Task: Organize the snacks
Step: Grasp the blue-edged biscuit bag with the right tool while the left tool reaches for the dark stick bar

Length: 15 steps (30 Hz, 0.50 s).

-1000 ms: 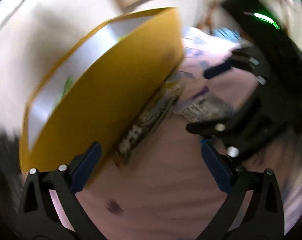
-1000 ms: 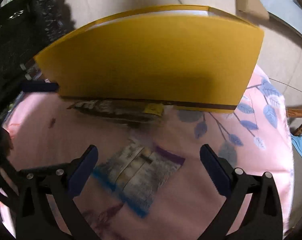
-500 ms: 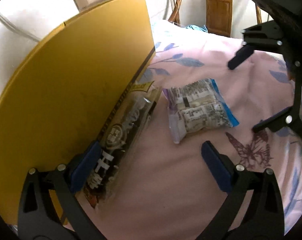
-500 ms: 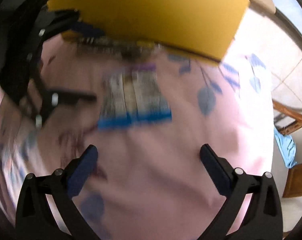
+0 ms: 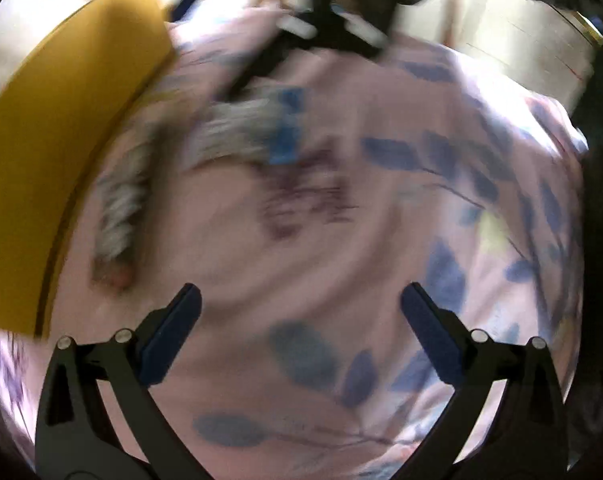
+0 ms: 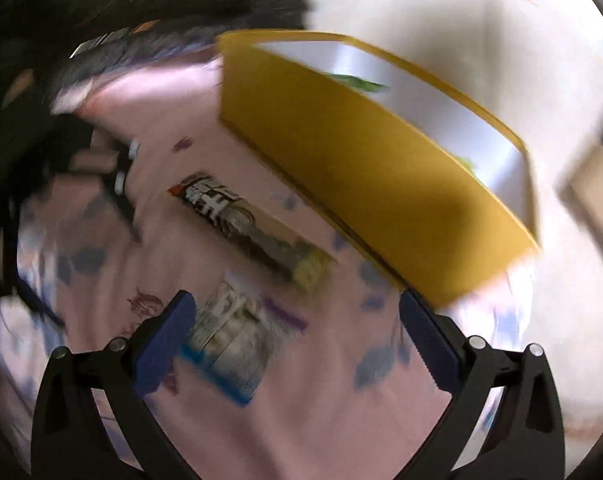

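Right gripper [image 6: 295, 326] spread wide over blue-edged snack packet [image 6: 231, 344], long snack bar [image 6: 245, 226] beside yellow box [image 6: 365, 172]

The long snack bar [image 6: 249, 228] bears large white lettering, seemingly unreadable.

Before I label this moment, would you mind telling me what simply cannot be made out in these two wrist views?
- Left wrist view: motion blur smears the blue-edged snack packet; its print is unreadable.
- Right wrist view: the open yellow cardboard box shows only a green scrap inside; its near wall hides the rest.
- Right wrist view: the long dark snack bar has lettering too blurred to read.
- Right wrist view: the left gripper at the left edge is a dark smear; its state cannot be judged there.
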Available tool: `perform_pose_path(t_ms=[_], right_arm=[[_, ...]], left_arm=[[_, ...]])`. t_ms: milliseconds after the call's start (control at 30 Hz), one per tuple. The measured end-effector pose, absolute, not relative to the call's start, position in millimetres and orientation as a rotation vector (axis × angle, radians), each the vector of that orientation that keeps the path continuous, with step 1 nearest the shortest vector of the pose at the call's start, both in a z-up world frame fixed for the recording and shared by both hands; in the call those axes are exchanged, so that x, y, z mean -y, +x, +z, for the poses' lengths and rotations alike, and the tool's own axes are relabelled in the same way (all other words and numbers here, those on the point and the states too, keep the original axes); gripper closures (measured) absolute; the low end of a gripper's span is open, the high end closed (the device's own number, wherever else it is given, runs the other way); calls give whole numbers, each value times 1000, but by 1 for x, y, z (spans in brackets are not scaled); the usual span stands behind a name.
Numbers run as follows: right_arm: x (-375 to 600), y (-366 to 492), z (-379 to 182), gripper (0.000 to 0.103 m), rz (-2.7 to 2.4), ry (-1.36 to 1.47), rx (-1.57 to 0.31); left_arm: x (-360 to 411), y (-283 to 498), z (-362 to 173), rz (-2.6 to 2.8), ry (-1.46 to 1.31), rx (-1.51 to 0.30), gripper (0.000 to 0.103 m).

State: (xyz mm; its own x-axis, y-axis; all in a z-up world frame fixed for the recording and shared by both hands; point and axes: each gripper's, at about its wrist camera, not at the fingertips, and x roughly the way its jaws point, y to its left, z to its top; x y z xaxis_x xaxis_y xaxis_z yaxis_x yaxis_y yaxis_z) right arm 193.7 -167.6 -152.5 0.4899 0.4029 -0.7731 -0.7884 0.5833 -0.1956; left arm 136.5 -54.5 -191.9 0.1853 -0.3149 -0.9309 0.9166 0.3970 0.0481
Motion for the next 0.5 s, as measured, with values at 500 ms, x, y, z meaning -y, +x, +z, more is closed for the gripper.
perform_pose_path(t_ms=[500], right_arm=[[157, 211, -201, 1, 586, -432, -1010]], left_arm=[[48, 117, -172, -811, 667, -868, 2]])
